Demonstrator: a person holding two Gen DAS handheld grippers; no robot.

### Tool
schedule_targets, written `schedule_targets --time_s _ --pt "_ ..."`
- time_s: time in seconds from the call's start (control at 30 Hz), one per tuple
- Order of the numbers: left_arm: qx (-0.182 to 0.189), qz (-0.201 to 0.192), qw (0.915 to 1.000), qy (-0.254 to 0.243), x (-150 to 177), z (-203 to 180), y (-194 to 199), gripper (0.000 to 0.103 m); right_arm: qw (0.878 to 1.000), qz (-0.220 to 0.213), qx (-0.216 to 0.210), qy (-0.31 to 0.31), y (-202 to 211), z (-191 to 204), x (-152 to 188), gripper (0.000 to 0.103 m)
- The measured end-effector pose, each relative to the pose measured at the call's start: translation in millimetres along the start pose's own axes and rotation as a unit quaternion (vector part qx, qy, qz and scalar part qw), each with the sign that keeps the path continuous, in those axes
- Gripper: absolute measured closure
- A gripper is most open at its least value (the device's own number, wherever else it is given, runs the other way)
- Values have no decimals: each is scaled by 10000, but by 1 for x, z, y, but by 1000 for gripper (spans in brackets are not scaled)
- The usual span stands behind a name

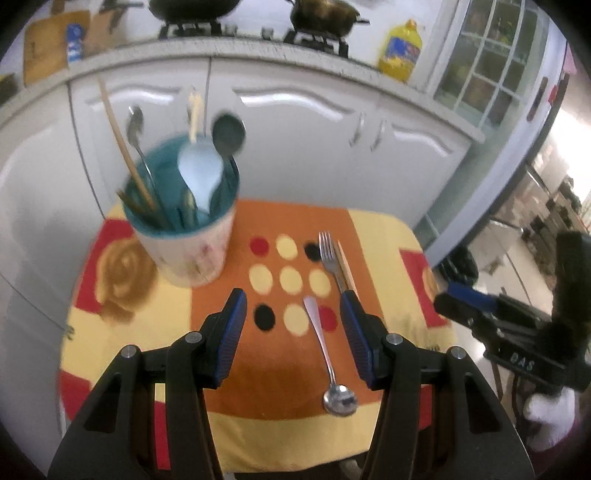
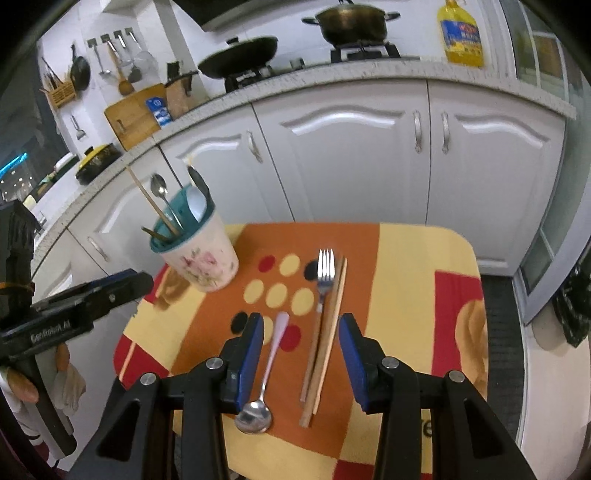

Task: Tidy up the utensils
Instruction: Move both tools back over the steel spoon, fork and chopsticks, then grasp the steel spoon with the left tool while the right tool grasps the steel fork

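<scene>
On a small table with an orange, yellow and red cloth (image 1: pixel 376 236) (image 2: pixel 406 277) lie a metal spoon (image 1: pixel 325 350) (image 2: pixel 266 369), a fork (image 1: pixel 330 258) (image 2: pixel 325 273) and wooden chopsticks (image 1: pixel 347 269) (image 2: pixel 328 339). A white floral holder with a teal inside (image 1: pixel 188 240) (image 2: pixel 203 262) stands at the back left with spoons, chopsticks and a white ladle in it. My left gripper (image 1: pixel 291 299) (image 2: pixel 140 282) hovers open above the spotted middle of the cloth. My right gripper (image 2: pixel 301 319) (image 1: pixel 454 295) hangs open over the spoon handle and the chopsticks. Neither holds anything.
White cabinet doors (image 2: pixel 351 155) stand close behind the table. On the counter above are a wok (image 2: pixel 240 61), a pot (image 2: pixel 351 22), a yellow oil bottle (image 2: pixel 460 35) and a cutting board (image 2: pixel 133 118). A black bag (image 2: pixel 572 306) sits by the floor at right.
</scene>
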State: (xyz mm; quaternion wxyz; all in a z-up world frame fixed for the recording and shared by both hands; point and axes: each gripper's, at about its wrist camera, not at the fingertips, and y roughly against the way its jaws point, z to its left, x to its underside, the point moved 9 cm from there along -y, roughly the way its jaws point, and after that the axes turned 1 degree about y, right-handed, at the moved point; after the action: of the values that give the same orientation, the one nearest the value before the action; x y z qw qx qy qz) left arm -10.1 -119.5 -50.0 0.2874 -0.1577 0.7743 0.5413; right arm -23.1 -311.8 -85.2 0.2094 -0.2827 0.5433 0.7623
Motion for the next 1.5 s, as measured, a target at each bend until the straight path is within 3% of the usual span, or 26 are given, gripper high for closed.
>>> schedule_targets --time_s 0.33,0.63,0.83,0.9,1.03,1.13,1.43,1.5 --pt "289 921 9953 14 46 -10 -59 51 9991 350 -116 -200 -36 -15 17 63" --pt "356 1312 9905 -225 64 -30 -98 53 9983 518 -194 -202 -56 -16 21 63" --pt "337 1500 9878 -254 68 -35 -116 64 9977 560 -229 -289 -65 -21 21 63" --pt "286 1621 9860 -265 72 -34 -124 78 9975 583 -238 -323 -67 -23 21 63" --pt "311 1557 9870 -249 70 -30 -128 96 9971 623 -264 -335 -72 -24 20 63" --pt "431 1580 9865 -60 68 -24 -129 97 9969 654 -286 -329 -76 -23 18 63" --pt "312 1263 9915 83 53 6 -105 99 9970 667 -367 -116 -95 -13 2 63" --pt "295 1194 9924 101 49 12 -99 99 9967 727 -340 -72 -103 -13 -3 73"
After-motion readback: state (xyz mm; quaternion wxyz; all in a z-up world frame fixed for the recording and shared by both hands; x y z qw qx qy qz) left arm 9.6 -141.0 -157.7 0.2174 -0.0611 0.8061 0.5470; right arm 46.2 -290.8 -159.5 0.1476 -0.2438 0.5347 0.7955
